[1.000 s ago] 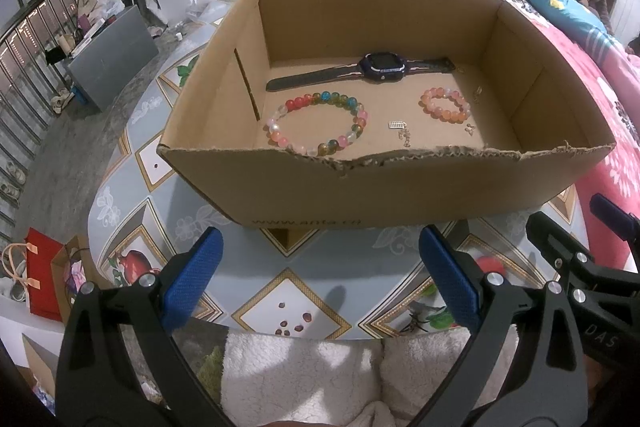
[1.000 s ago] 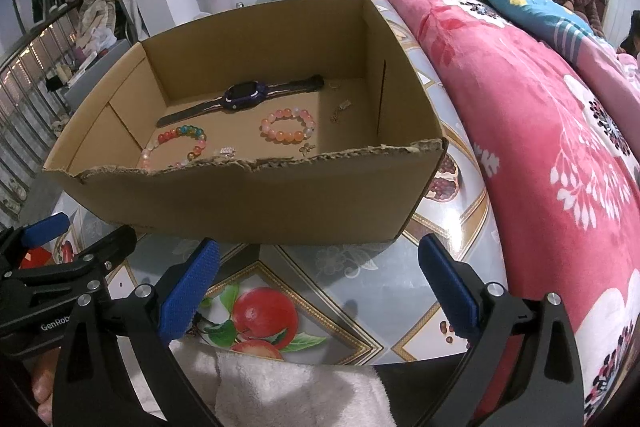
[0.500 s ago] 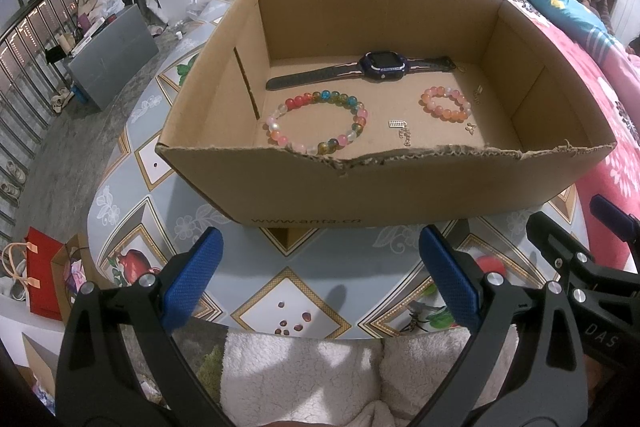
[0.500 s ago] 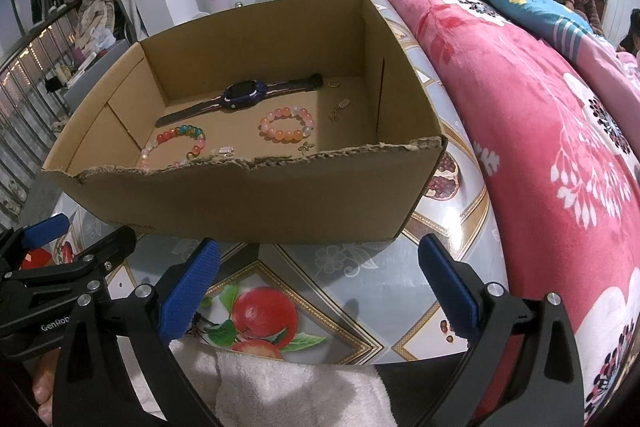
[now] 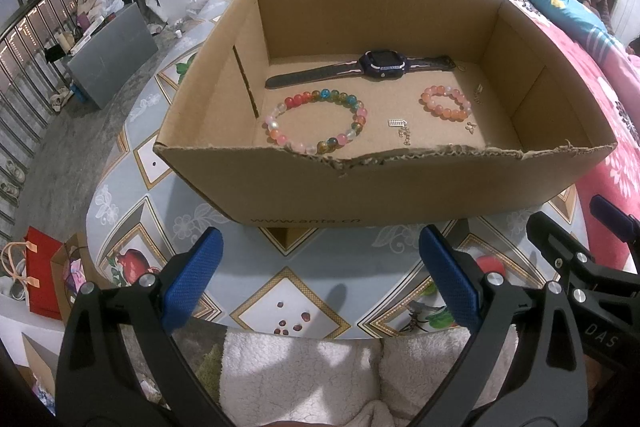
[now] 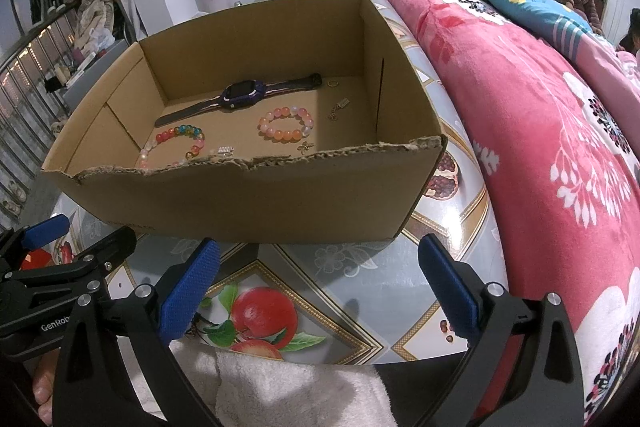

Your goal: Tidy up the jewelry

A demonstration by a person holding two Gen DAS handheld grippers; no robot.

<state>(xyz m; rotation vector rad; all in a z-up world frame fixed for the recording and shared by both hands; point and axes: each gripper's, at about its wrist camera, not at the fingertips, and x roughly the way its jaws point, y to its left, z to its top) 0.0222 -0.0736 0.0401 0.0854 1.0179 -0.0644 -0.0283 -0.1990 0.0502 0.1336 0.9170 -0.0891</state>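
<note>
Where the view starts, nearest the cameras: white fleece cloth [image 5: 304,367] at the table's near edge.
Left gripper [image 5: 320,275]: spread wide, blue pads [image 5: 192,275] well apart, nothing held, low over the table just short of the box.
Right gripper [image 6: 318,281]: also spread wide and empty, beside the left one, same side of the box.
Table [image 6: 360,287]: fruit-patterned cover, bare between the grippers and the box.
Box [image 5: 360,187]: open cardboard, torn near rim, resting on the table.
Big bracelet [image 5: 316,121]: mixed coloured beads, flat on the box floor, near left.
Small charms [image 5: 402,131]: on the floor between the two bracelets, close to the near wall.
Small bracelet [image 5: 446,103]: pink and orange beads, right of the big one, apart from it.
Watch [image 5: 382,65]: dark, strap laid out flat along the far wall, behind both bracelets.
Ring [image 6: 333,83]: tiny, just past the strap's right end.
Blanket [image 6: 540,107]: pink, floral, right of the table.
</note>
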